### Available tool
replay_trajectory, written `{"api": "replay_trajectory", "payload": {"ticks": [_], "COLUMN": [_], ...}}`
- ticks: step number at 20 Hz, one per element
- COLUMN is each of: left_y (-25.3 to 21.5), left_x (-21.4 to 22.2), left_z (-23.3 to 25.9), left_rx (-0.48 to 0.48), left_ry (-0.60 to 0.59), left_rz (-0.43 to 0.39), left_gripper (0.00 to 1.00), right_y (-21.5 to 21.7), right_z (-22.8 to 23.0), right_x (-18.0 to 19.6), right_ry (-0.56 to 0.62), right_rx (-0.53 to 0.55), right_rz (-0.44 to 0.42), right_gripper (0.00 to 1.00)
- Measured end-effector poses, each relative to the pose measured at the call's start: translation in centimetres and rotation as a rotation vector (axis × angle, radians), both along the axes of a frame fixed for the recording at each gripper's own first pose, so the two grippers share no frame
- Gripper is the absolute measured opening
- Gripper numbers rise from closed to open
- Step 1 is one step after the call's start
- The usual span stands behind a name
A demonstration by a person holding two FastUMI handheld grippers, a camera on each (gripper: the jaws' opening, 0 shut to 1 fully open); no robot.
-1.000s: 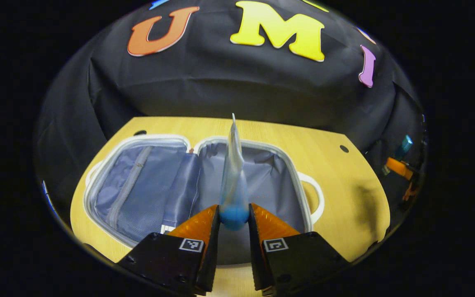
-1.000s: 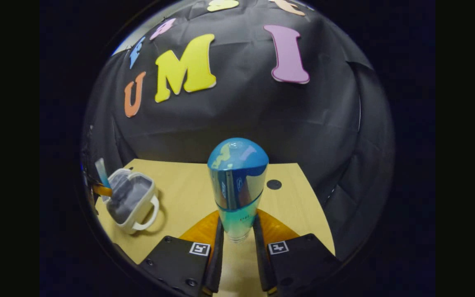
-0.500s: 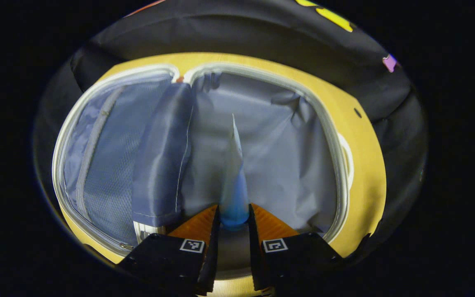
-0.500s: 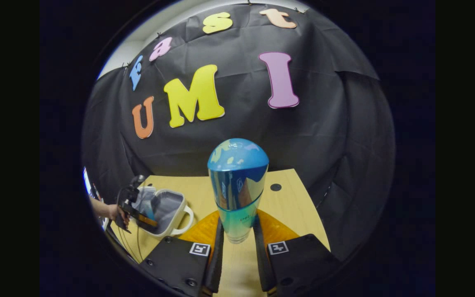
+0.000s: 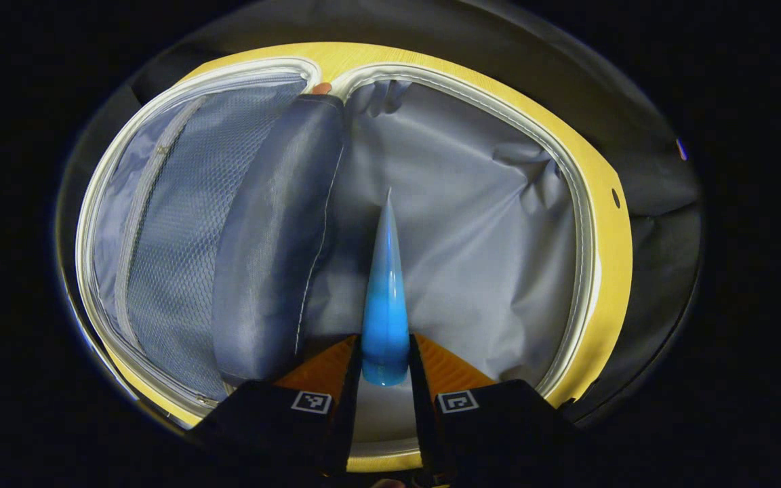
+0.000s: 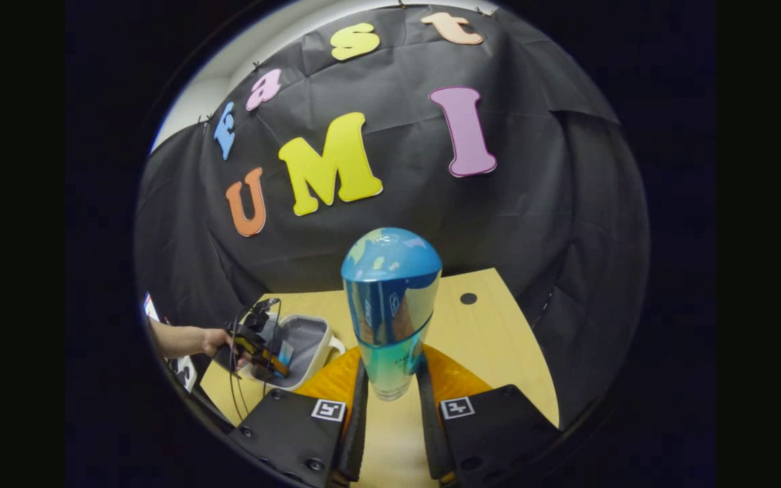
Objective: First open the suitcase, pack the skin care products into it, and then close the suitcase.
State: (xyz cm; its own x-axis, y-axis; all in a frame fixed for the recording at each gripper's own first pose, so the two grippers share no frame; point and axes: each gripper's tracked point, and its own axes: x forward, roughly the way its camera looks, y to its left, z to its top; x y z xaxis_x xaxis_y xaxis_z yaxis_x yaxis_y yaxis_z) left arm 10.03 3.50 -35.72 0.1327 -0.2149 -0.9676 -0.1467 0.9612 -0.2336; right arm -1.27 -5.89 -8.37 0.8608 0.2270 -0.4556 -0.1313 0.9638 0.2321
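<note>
The left gripper (image 5: 385, 369) was clamped on the blue cap end of a skincare tube (image 5: 384, 298), both orange fingers (image 5: 326, 369) pressing its sides. The tube's long axis ran straight out from the jaws, tapering to a thin crimped tip that pointed into the open suitcase (image 5: 587, 224). That tip hung over the pale grey lining of the right-hand compartment (image 5: 472, 224), apparently not yet touching it, though the gap could not be judged. Releasing the tube there looked like the move in hand, with this gripper plainly the nearer one to the case. Just left of the tube rose a padded grey divider flap (image 5: 275, 237), and beyond it lay the mesh-lined half (image 5: 173, 203) with its zip; the flap stood close enough that a leftward drift could catch on it. The white zip rim ringed the case, with the wooden table (image 5: 607, 271) showing past it. The right gripper (image 6: 390, 393) held a blue-capped bottle (image 6: 390, 298) upright between its fingers, gripped near its clear base and well apart from the case. In the right gripper view the suitcase (image 6: 309, 342) sat small at the far left, with a hand (image 6: 217, 339) holding the left gripper (image 6: 275, 362) over it, and a dark hole (image 6: 468, 298) marked the table (image 6: 492, 352).
</note>
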Motion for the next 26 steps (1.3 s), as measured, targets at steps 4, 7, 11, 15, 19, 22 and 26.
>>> {"api": "replay_trajectory", "payload": {"ticks": [4, 7, 11, 15, 19, 22, 26], "left_y": [-2.0, -2.0, 3.1, 6.1, 7.6, 7.1, 8.7], "left_x": [-0.3, -1.5, -4.8, -10.1, -14.2, -16.3, -18.7], "left_z": [1.8, 4.8, 9.0, 10.9, 13.5, 15.5, 14.3], "left_rx": [-0.083, -0.128, 0.028, 0.184, 0.248, 0.197, 0.207], "left_ry": [-0.051, -0.165, -0.384, -0.478, -0.624, -0.740, -0.725], "left_rz": [0.063, 0.133, 0.135, 0.098, 0.079, 0.061, 0.118], "left_gripper": [0.72, 0.83, 1.00, 0.98, 0.98, 0.99, 0.99], "right_y": [3.2, 7.4, 14.3, 22.7, 28.3, 31.6, 34.3], "right_z": [-0.3, -0.2, -1.1, -4.3, -10.8, -15.8, -22.1], "right_x": [-0.8, -0.4, 1.0, 2.9, 4.9, 6.4, 7.5], "right_ry": [0.019, 0.019, 0.029, 0.114, 0.292, 0.427, 0.617], "right_rx": [-0.038, -0.029, -0.028, 0.020, 0.036, 0.039, 0.043], "right_rz": [0.091, 0.183, 0.305, 0.419, 0.458, 0.459, 0.395], "right_gripper": [0.31, 0.34, 0.34, 0.34, 0.34, 0.34, 0.34]}}
